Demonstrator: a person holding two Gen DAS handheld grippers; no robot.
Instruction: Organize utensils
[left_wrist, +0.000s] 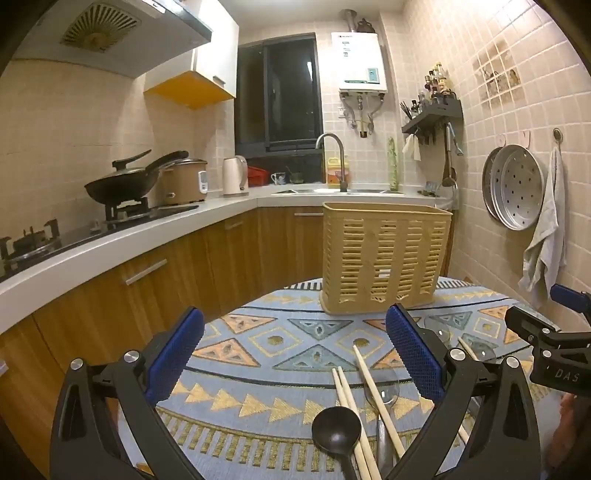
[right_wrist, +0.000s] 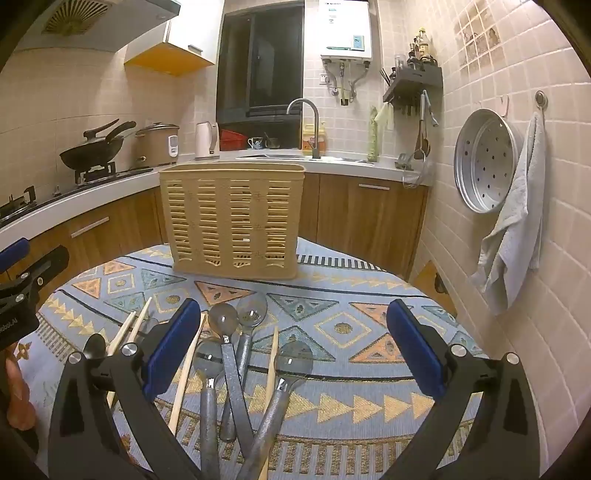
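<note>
- utensils lie loose on the round table with the blue patterned cloth (right_wrist: 343, 328) — nothing has gone into the tall beige slotted plastic holder (right_wrist: 232, 225) that stands upright at the far side of the cloth.
- four grey-handled spoons with clear bowls (right_wrist: 225, 354) fan out in a crossed bunch near the table's front edge, in the right wrist view, with pale wooden chopsticks (right_wrist: 186, 376) among and beside them.
- a black plastic ladle-shaped spoon (left_wrist: 336, 432) lies at the front edge in the left wrist view, touching a pair of the chopsticks on its right.
- left gripper (left_wrist: 295, 358) — blue-padded jaws spread wide, nothing between the pads, hovering above the black spoon and chopsticks.
- right gripper (right_wrist: 293, 350) — jaws likewise wide apart and holding nothing, poised over the bunch of grey spoons.
- both grippers tilt slightly downward, side by side and well short of the holder.
</note>
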